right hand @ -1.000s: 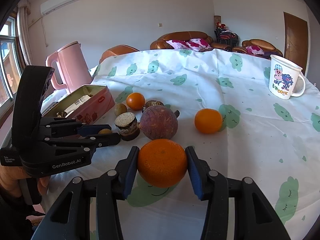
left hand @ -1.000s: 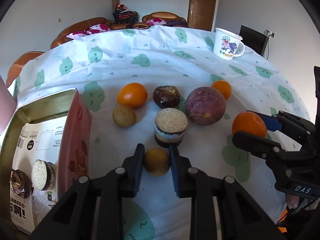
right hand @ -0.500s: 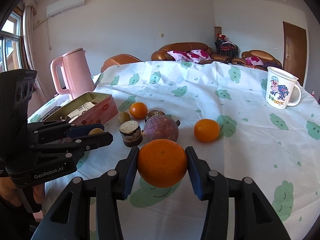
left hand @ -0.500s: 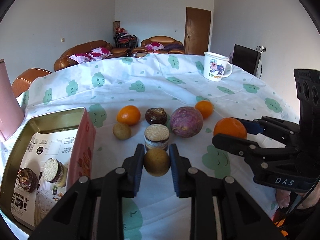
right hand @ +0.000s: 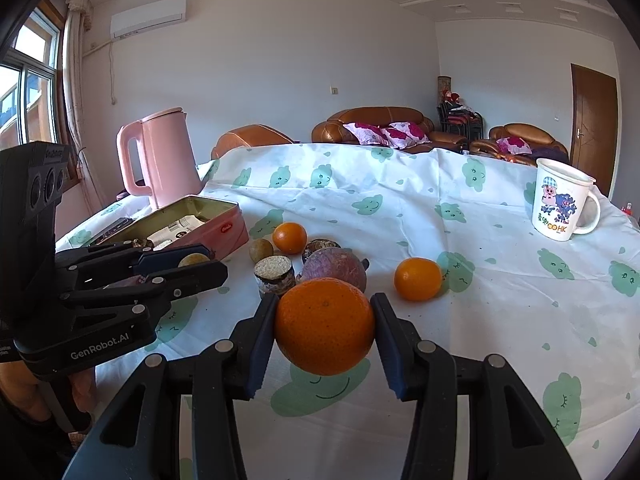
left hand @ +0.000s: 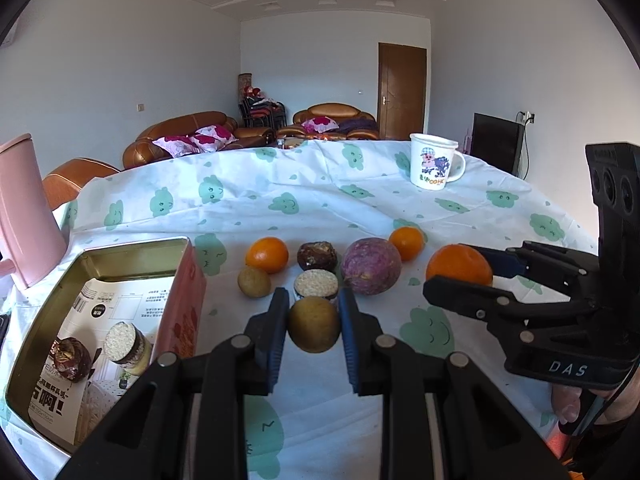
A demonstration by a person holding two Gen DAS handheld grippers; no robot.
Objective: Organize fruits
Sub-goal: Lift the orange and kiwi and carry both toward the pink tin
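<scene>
The left hand-held gripper (left hand: pixel 314 330), clamped on a small brown round fruit (left hand: pixel 314 330) above the tabletop (left hand: pixel 320 208), is nearer the open tin (left hand: pixel 132 246) on its left than the right hand-held gripper (right hand: pixel 324 326), clamped on a large orange (right hand: pixel 324 326).

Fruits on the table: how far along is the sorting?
Early. In hand: the left gripper holds a small brown fruit, the right gripper a large orange. Left on the tablecloth: two oranges, a purple fruit, another brown fruit.

Tin (left hand: pixel 185 280) left of fruit cluster (left hand: pixel 370 266), mug (left hand: pixel 434 160) behind
</scene>
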